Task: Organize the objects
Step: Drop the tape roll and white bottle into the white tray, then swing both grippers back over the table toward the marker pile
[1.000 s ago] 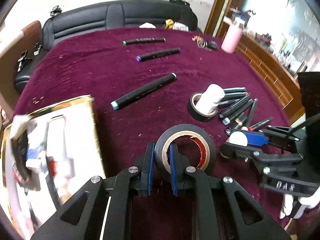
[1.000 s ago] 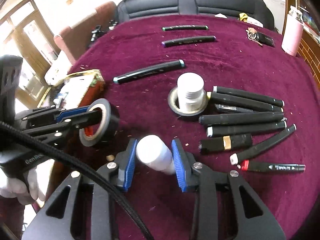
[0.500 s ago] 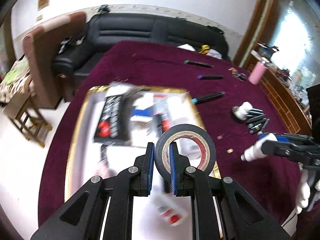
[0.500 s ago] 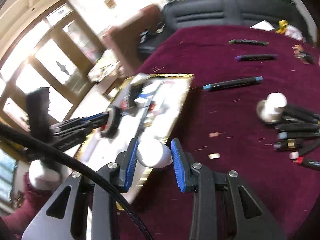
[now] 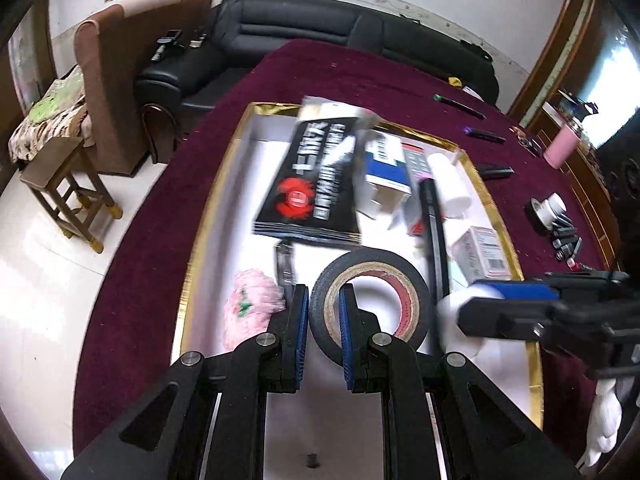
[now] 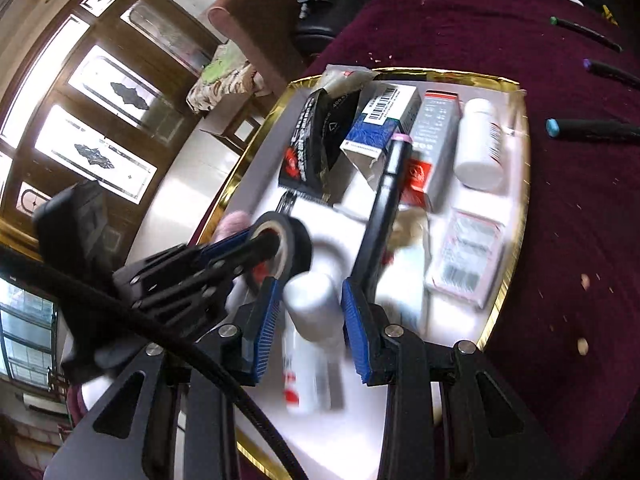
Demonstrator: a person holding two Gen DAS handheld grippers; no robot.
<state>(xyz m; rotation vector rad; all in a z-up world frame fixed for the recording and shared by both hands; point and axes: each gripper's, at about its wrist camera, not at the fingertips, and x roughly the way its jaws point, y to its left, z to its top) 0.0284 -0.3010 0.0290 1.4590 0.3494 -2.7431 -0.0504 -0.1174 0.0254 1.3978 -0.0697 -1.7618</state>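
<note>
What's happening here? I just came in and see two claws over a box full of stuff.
A person is tidying loose items into a gold-rimmed box on a maroon tablecloth. The left claw is shut on a roll of black tape, and the right claw is shut on a small white bottle. Both hang above the box, which already holds cartons, a black packet and another white bottle. Several markers lie on the cloth outside.

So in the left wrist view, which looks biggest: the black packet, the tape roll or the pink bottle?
1. Glossy black packet.
2. Black tape roll, though nearness to the camera inflates it.
3. Pink bottle, far off, so its true size is unsure.
</note>
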